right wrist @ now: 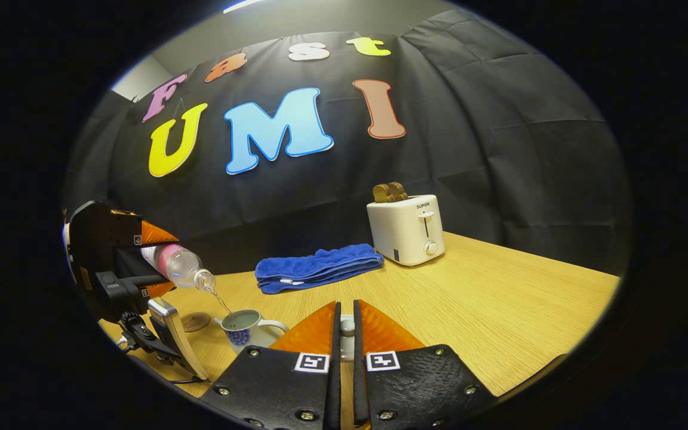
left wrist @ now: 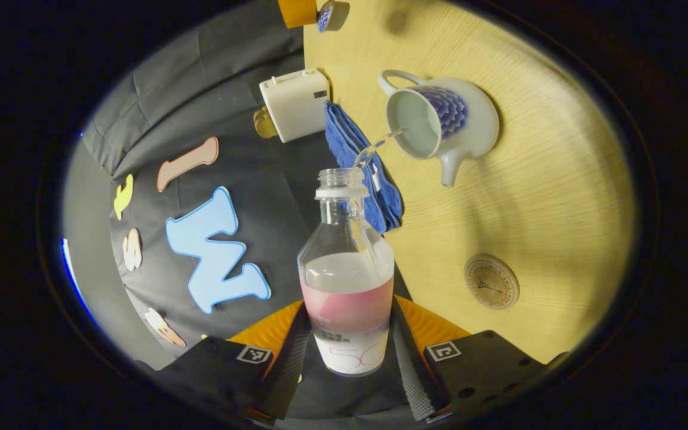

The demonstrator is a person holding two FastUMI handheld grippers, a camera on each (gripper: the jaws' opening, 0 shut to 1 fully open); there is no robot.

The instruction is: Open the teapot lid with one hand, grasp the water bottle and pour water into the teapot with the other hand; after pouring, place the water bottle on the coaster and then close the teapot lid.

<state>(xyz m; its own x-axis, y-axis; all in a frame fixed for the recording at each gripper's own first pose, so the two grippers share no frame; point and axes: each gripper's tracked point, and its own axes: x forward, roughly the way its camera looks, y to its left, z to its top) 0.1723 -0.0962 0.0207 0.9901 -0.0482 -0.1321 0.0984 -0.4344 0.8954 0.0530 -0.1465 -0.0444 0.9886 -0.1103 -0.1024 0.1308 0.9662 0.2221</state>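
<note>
Teapot [left wrist: 439, 122] sits open on the wooden table [left wrist: 547, 197], lid off, handle pointing one way and spout the other, with a thin stream of water falling into its mouth from the tilted water bottle [left wrist: 347, 280]. The left gripper [left wrist: 350, 352] is clamped on the bottle's lower body, one finger on each side, neck aimed at the pot; the right gripper view shows the same bottle angled down just above the rim. The right gripper [right wrist: 344, 334] has its fingers drawn almost together with something small and pale caught in the narrow gap, probably the lid's knob, though too little of it shows to be sure. The round coaster [left wrist: 491, 281] lies bare on the table near the pot, well apart from the folded blue towel [left wrist: 359, 164] and the white toaster [left wrist: 293, 104] at the table's far edge. Pouring looks to be midway, the bottle roughly half full. The main risks, as I judge them: the stream is narrow and enters near the rim, so a small wobble or too steep a tilt could send water onto the table or towel; the smooth bottle could turn in the grip; and the pot could overfill if the pour is not stopped in time.
</note>
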